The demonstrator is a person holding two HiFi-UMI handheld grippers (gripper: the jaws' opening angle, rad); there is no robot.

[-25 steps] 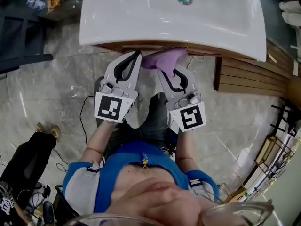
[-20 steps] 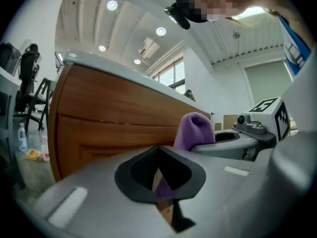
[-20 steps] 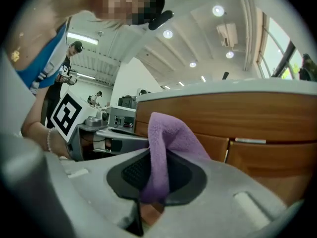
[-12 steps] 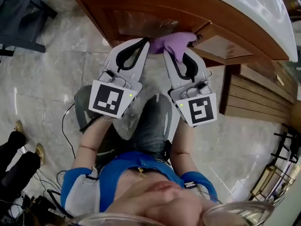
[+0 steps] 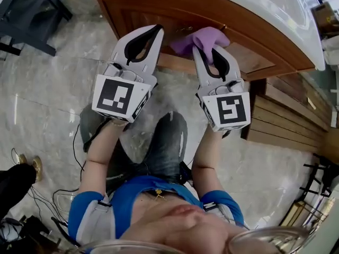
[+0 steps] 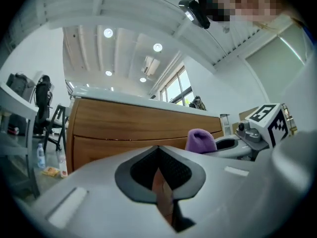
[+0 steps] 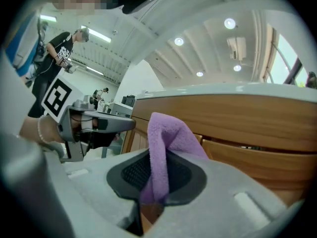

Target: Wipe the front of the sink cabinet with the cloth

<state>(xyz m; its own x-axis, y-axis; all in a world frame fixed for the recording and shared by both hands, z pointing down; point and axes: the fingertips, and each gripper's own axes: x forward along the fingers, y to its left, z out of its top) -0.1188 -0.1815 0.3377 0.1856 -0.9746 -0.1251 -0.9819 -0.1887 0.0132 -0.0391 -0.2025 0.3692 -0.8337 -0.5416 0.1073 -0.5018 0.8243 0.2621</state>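
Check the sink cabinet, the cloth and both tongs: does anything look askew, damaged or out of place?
The right tongs are shut on the purple cloth, the left tongs shut and empty. One oddity: the lower cabinet panel beside the cloth seems to stand slightly proud, with a dark gap above it, perhaps a drawer ajar.

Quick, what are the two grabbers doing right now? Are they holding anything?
Left gripper: closed, holding nothing.
Right gripper: closed on the purple cloth.
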